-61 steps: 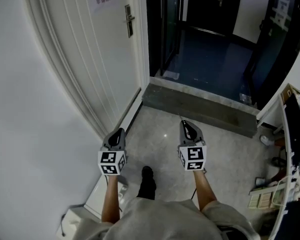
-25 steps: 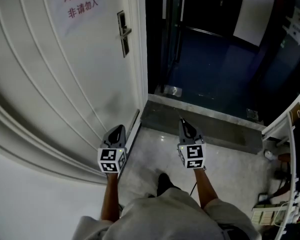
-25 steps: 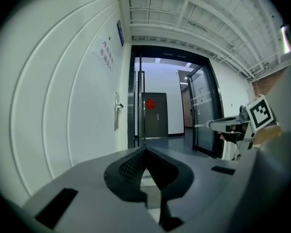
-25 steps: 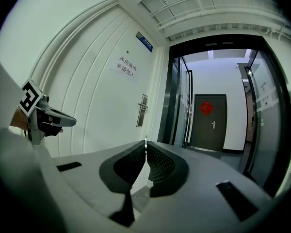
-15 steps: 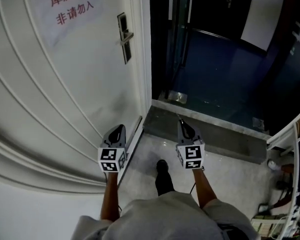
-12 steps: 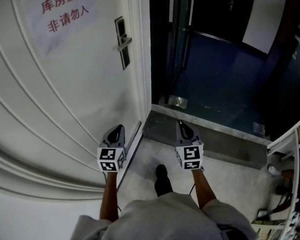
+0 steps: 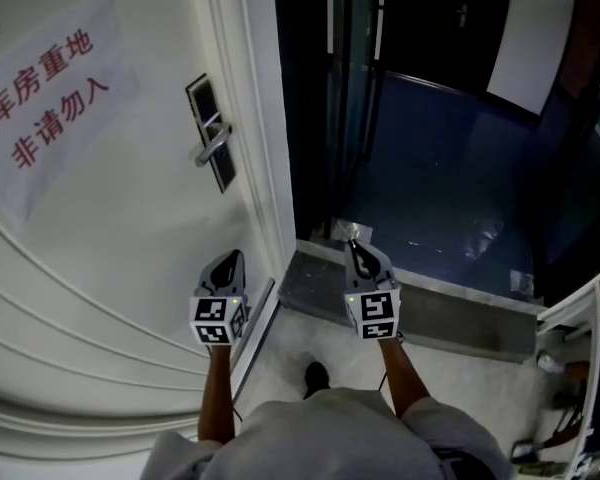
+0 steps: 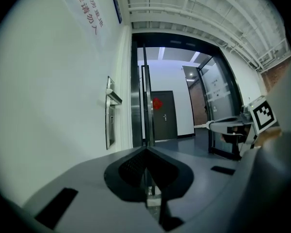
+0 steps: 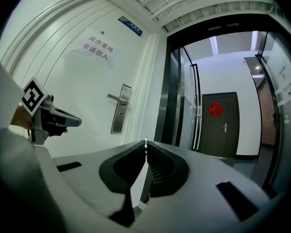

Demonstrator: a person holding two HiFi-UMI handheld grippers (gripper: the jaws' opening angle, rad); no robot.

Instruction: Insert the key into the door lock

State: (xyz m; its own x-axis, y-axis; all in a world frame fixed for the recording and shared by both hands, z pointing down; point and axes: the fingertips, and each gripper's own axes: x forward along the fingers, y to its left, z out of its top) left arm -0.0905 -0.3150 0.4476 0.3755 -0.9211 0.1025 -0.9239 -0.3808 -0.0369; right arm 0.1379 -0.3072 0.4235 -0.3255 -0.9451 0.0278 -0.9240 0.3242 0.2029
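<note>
Nothing inserted yet. We have the key point(image 7: 352, 232) pinched in the right gripper point(image 7: 357, 250), tip poking forward, well apart from the door lock point(image 7: 211, 134) by the door point(image 7: 100, 228) free edge. Our left gripper point(image 7: 231, 260) has jaws together, empty. Approach, alignment and insertion remain.

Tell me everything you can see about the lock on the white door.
The door lock is a tall, narrow plate of silvery metal, darker in part, fixed upright on the white door close to its open edge. A silver lever handle juts from the plate, level, pointing away from that edge. No keyhole can be made out. Nothing touches it; the right gripper, shut on the key, is apart from it.
</note>
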